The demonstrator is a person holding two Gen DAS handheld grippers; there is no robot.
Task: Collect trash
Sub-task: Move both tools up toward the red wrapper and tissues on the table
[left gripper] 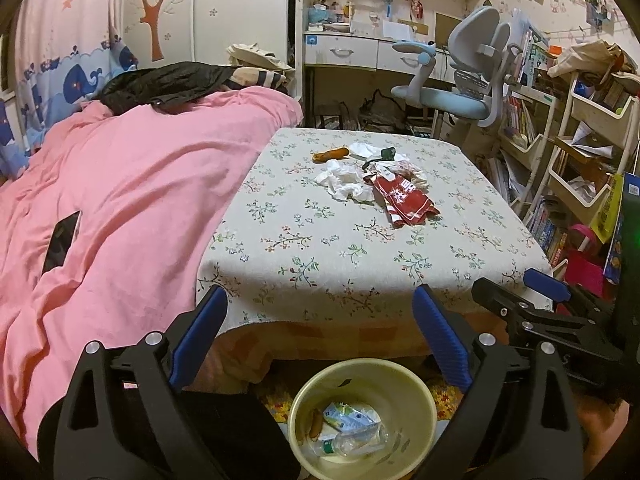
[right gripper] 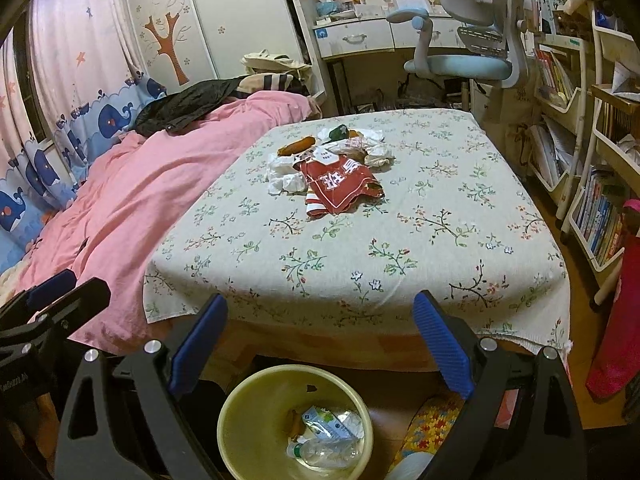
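A pile of trash lies at the far middle of the floral-cloth table point(left gripper: 360, 256) point(right gripper: 360, 248): a red snack wrapper point(left gripper: 404, 196) point(right gripper: 340, 184), crumpled white tissues point(left gripper: 344, 184) point(right gripper: 286, 178), an orange-brown peel point(left gripper: 330, 154) point(right gripper: 296, 146) and a dark green scrap point(left gripper: 387, 153) point(right gripper: 339, 132). A pale yellow bin point(left gripper: 420, 400) point(right gripper: 240, 404) stands on the floor before the table, holding a plastic bottle and wrappers. My left gripper point(left gripper: 320, 304) is open and empty above the bin. My right gripper point(right gripper: 320, 308) is open and empty above the bin.
A bed with a pink cover point(left gripper: 120, 200) point(right gripper: 152, 184) adjoins the table's left side. A blue desk chair point(left gripper: 460, 92) point(right gripper: 472, 52) stands behind the table. Bookshelves point(left gripper: 560, 152) point(right gripper: 592, 152) line the right. A colourful mat point(right gripper: 432, 420) lies by the bin.
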